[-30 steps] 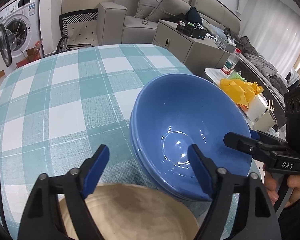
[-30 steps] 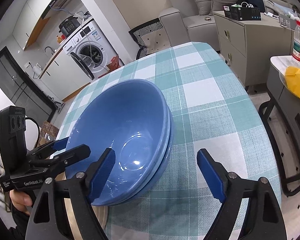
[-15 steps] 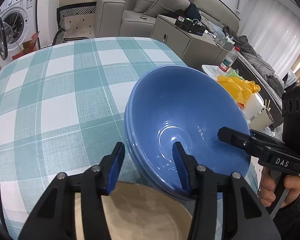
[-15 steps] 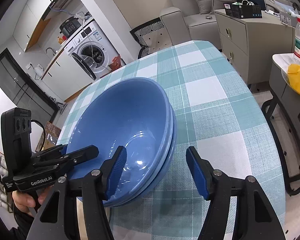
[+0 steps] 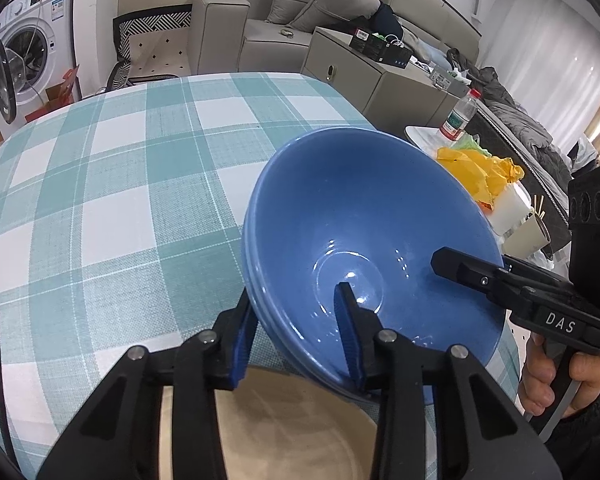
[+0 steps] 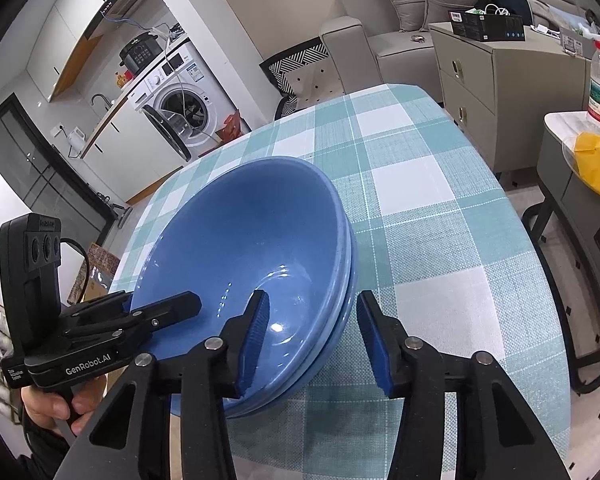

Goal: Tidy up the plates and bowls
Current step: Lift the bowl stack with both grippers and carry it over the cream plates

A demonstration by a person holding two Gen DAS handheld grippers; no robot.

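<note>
1. Both grippers have narrowed hard since a second ago, and their jaws are closing right now around the rim of the blue bowls (image 5: 364,240), which sit stacked on the checked tablecloth (image 5: 100,208).
2. Left gripper (image 5: 296,332): one blue pad sits outside the near-left wall of the stack, the other reaches inside the top bowl, so the rim is squarely between them. The inner pad looks to be against the bowl's inside; whether the outer pad presses on the wall I cannot tell for sure.
3. Right gripper (image 6: 312,336): same straddle on the opposite side. Its left pad is inside the bowl, low on the slope; its right pad stands just outside the stacked rims, with a thin strip of tablecloth showing between pad and bowl. Not clamped yet on that side.
4. From the right wrist view the left gripper (image 6: 164,304) shows at the far rim, fingertip lying over the inside of the bowl, a hand (image 6: 56,404) wrapped round its handle.
5. From the left wrist view the right gripper (image 5: 472,268) mirrors that, its upper finger stretched over the bowl's inner slope, a hand (image 5: 556,384) gripping below.
6. A tan plate (image 5: 292,428) lies on the cloth just beneath the left gripper, its far edge tucked under the overhang of the stack.
7. The stack sits near the table's right edge, well clear of the yellow bag (image 5: 480,172) beyond.
</note>
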